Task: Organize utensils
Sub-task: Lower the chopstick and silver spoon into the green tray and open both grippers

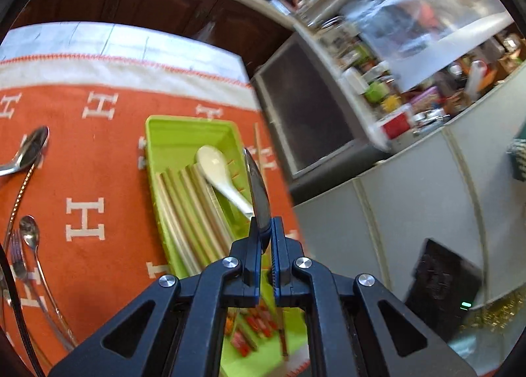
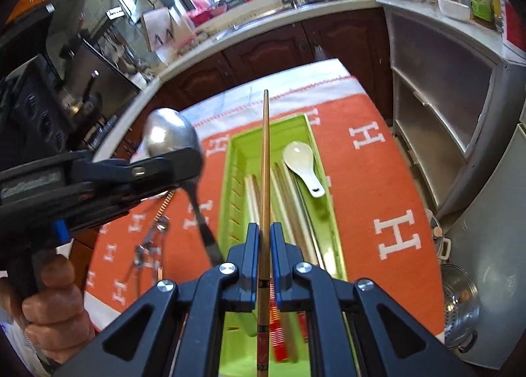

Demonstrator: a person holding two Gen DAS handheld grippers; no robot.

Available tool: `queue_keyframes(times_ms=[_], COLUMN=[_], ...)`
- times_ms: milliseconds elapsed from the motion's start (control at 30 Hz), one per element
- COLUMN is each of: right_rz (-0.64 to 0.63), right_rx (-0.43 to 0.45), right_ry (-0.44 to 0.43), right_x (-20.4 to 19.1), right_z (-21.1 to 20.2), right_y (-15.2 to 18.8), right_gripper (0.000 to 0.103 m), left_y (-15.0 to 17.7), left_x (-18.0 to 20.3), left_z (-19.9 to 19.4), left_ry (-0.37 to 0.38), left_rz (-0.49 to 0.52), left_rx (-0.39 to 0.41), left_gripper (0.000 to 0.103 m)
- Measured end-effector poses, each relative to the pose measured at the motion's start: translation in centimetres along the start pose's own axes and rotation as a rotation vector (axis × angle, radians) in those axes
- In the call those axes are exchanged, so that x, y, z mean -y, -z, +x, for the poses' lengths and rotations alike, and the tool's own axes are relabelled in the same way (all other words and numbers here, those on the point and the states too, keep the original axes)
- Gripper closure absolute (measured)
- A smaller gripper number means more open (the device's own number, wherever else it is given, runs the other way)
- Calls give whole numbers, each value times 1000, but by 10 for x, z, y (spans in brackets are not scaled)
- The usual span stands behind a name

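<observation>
Green tray (image 2: 241, 160) far end lies bare (chopsticks (image 2: 289, 212), white spoon (image 2: 304, 163) crowd nearer part).

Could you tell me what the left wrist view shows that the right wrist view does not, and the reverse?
Only the left wrist view shows the small spoon and fork lying on the orange cloth. Only the right wrist view shows the chopstick clamped in the right hand-held gripper. Both show the green tray, white spoon and the metal spoon held by the left hand-held gripper.
</observation>
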State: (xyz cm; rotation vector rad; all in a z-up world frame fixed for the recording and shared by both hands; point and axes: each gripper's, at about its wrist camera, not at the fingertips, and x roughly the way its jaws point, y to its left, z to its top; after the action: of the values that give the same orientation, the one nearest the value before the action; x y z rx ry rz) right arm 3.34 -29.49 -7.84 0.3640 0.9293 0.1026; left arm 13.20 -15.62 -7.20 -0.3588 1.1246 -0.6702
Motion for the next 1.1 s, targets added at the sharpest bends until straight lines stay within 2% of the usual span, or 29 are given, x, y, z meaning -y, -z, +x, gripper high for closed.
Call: queue_keyframes(times_ms=[100, 200, 233, 300, 500, 600, 833, 1033, 1100], right_rz=[-18, -19, -12, -6, -25, -21, -2, -10, -18], right_rx=[-37, -65, -75, -83, -84, -85, -64, -67, -64], right_ry=[25, 35, 37, 38, 45, 39, 22, 0, -8], right_x=[2, 4, 6, 7, -3, -7, -17, -34, -42], right_z=[15, 24, 28, 31, 31, 28, 15, 8, 5], right_y=[2, 4, 4, 4, 3, 3, 4, 9, 11], right_gripper=[96, 96, 96, 96, 96, 96, 96, 95, 96], left_y=[5, 9, 10, 10, 9, 13, 30, 44, 51], left_x=[-13, -18, -18, -19, -21, -21, -33, -42, -46], left_z=[21, 25, 25, 23, 4, -11, -42, -72, -84], left_ry=[-64, -131, -145, -161, -207, -255, -372, -415, -447], left_rz=[-8, 17, 26, 30, 32, 58, 94, 104, 113], left_rx=[-34, -41, -40, -37, -13, 1, 21, 53, 75], left_gripper=[101, 98, 95, 81, 54, 45, 44, 43, 40])
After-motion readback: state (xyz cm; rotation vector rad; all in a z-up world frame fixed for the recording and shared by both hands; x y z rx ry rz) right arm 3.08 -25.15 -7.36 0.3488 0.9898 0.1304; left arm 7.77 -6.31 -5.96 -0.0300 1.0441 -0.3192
